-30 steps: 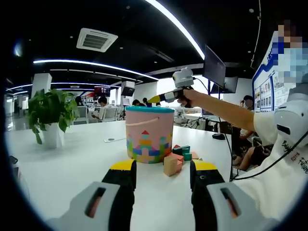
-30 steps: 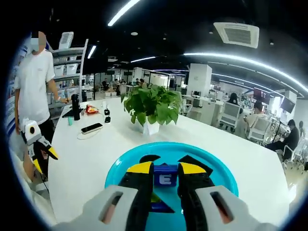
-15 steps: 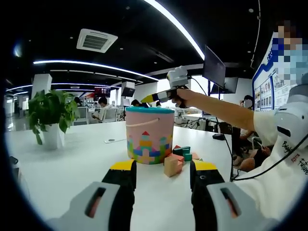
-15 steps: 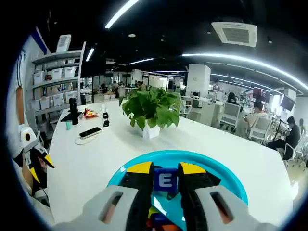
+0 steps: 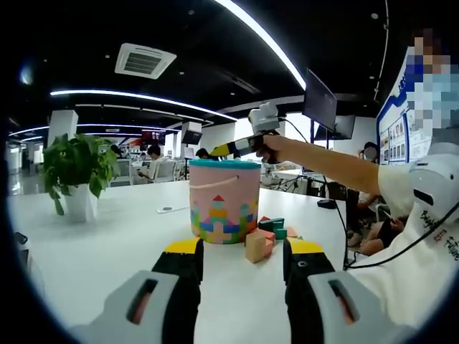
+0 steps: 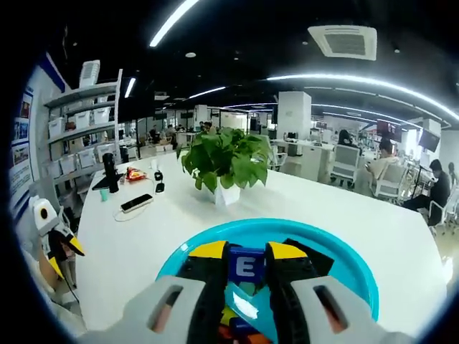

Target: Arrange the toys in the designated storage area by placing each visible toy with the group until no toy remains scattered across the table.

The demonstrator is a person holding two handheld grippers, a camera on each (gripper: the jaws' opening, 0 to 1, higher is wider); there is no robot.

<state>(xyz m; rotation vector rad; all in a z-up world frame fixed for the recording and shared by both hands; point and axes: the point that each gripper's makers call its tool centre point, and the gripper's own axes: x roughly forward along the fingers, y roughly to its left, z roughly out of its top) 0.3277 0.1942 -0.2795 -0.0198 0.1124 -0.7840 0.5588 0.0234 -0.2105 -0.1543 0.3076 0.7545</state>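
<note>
Left gripper view looks low across the table (image 5: 107,244) at the bucket (image 5: 223,200); right gripper view peers inside.

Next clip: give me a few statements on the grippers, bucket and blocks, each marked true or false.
1. The right gripper grips a blue block marked E. True.
2. That block hangs over the open bucket. True.
3. The left gripper holds a block. False: its jaws are apart, nothing between them.
4. The loose blocks lie on the potted plant's side of the bucket. False: they lie on the other side, by the person's arm.
</note>
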